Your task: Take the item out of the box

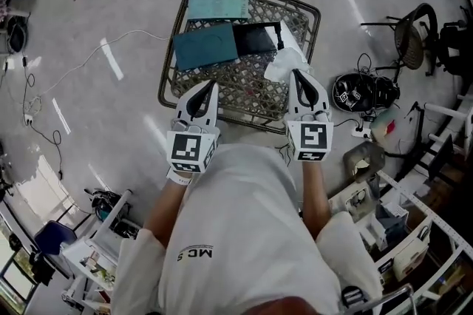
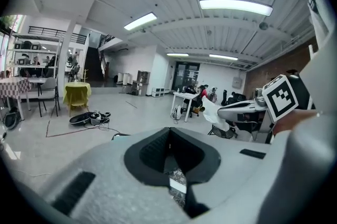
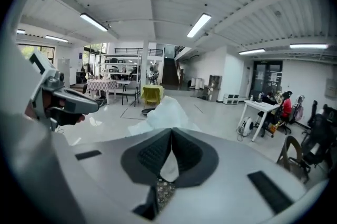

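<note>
A woven basket (image 1: 314, 19) stands on the floor in front of me. It holds a pale teal box (image 1: 218, 1), a darker teal box (image 1: 205, 46), a black flat item (image 1: 255, 38) and a crumpled white sheet (image 1: 281, 63). My right gripper (image 1: 295, 72) is over the basket's right side, shut on that white sheet (image 3: 166, 110), which sticks out past the jaw tips (image 3: 171, 130). Over the basket's near left edge, my left gripper (image 1: 213, 83) is shut with nothing held (image 2: 169, 129). The left gripper view also catches the right gripper (image 2: 247, 110) beside it with the sheet (image 2: 212, 112).
A black helmet (image 1: 355, 92) lies right of the basket, with a dark chair (image 1: 414, 32) beyond it. Cables (image 1: 89, 58) run over the floor to the left. Shelving and clutter (image 1: 399, 225) fill the lower right, and a small cart (image 1: 103, 232) sits at the lower left.
</note>
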Available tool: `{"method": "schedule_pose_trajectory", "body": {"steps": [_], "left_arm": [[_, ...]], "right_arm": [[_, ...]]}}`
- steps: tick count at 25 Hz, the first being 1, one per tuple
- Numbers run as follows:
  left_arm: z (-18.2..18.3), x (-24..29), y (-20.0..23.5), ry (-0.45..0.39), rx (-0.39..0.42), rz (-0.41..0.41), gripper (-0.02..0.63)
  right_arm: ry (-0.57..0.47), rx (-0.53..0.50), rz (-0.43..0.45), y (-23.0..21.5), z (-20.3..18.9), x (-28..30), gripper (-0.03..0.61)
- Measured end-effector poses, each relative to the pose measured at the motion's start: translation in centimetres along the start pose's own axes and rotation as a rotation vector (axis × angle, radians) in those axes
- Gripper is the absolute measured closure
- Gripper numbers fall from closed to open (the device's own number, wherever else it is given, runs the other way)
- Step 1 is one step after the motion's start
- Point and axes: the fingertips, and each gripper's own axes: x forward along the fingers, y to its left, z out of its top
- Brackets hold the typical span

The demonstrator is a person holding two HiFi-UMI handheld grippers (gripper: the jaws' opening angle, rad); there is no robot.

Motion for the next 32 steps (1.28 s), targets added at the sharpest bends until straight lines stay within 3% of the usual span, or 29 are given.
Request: {"method": "schedule_pose_trajectory", "body": {"steps": [4, 12, 24, 32], "left_arm": [[1.5, -0.8, 0.0, -0.026, 0.025, 0.001, 0.591], [3.8, -2.1, -0.8, -0.097, 0.034, 0.002, 0.591], [2.9, -1.8, -1.7, -0.067, 0.028, -0.024, 0.591], [2.7, -1.6, -2.4, -0.067, 0.027, -0.033, 0.591]], "right_arm": [[-0.096, 0.025, -0.048, 0.0, 1.5, -3.2, 0.561], [-0.176, 0.037, -0.077, 0.4, 2.1, -6.4, 0.561], [-0.163, 0.103, -0.109, -0.9, -0.4, -7.9, 0.561], [-0.171, 0.136, -0.080, -0.8, -0.3, -8.1, 0.561]]}}
